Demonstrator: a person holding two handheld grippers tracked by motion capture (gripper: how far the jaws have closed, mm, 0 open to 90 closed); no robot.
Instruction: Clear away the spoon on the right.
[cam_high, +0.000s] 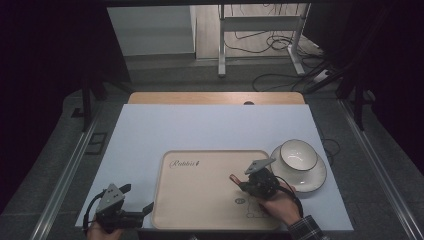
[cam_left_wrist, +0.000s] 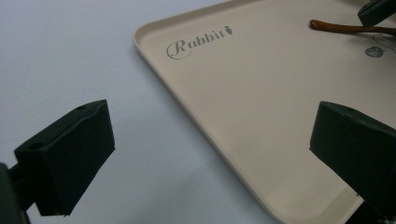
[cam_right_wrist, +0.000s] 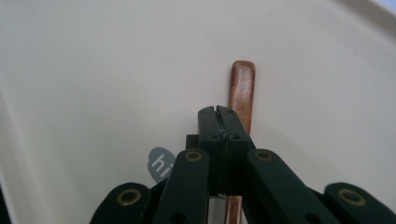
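Reddish-brown and glossy, the slim wooden handle (cam_right_wrist: 243, 88) you are gripping has a rounded end that pokes out beyond your right gripper (cam_high: 242, 182); its jaws are pressed together around it. What sits at the handle's other end is hidden under the gripper, so you cannot tell what utensil it is. In the high view the handle hangs over the middle-right part of the cream rectangular plastic tray (cam_high: 200, 200), whose flat face carries the grey script word "Rabbit" near its far left corner and a small grey printed figure near your right hand (cam_high: 279, 205). Whether the handle touches the tray face cannot be told.

Your left gripper (cam_high: 145, 209) rests low at the tray's near left corner with its jaws spread wide apart and nothing between them: one jaw over the white table cover (cam_high: 150, 130), the other over the tray's rim.

Just right of the tray, a white ceramic bowl (cam_high: 298, 154) stands upright on a white saucer (cam_high: 315, 179).
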